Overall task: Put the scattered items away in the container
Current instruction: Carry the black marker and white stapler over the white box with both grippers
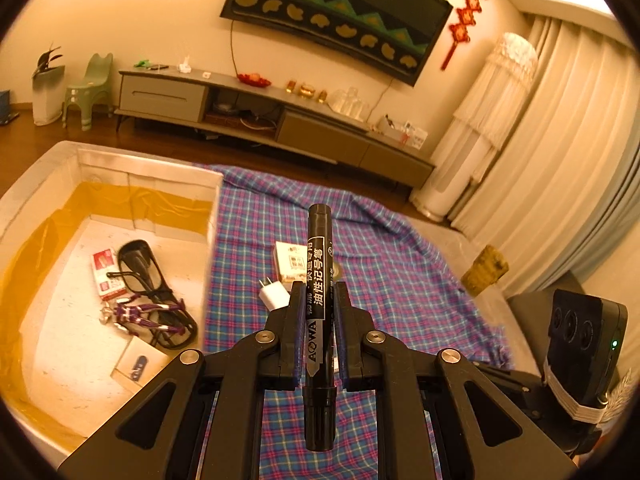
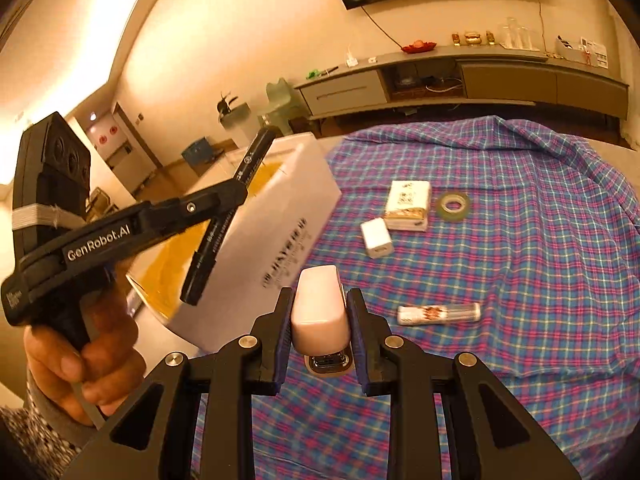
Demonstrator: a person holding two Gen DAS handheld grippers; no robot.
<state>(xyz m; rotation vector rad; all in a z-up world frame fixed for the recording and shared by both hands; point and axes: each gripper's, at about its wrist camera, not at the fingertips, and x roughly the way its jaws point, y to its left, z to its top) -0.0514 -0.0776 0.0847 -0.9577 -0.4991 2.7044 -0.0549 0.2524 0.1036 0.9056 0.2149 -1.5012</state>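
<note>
Left tongs [image 1: 317,292]: I've clamped the marker [image 1: 319,312] — long axis along the fingers.
Right tongs [image 2: 320,300]: gripping the stapler [image 2: 320,312].
Box [image 1: 120,184]: left of both, left hand nearer.

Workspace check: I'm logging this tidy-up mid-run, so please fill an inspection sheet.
Surface: plaid cloth, rumpled at the far edge.
Job's things: white box holds glasses and small packs; charger plug, tissue pack, tape roll and tube lie on the cloth.
Clutter: nothing seen.
Grippers: left gripper shut on black marker; right gripper shut on pink stapler.
Cables: wire hangs below the wall hanging.
Surroundings: TV cabinet, curtains.
</note>
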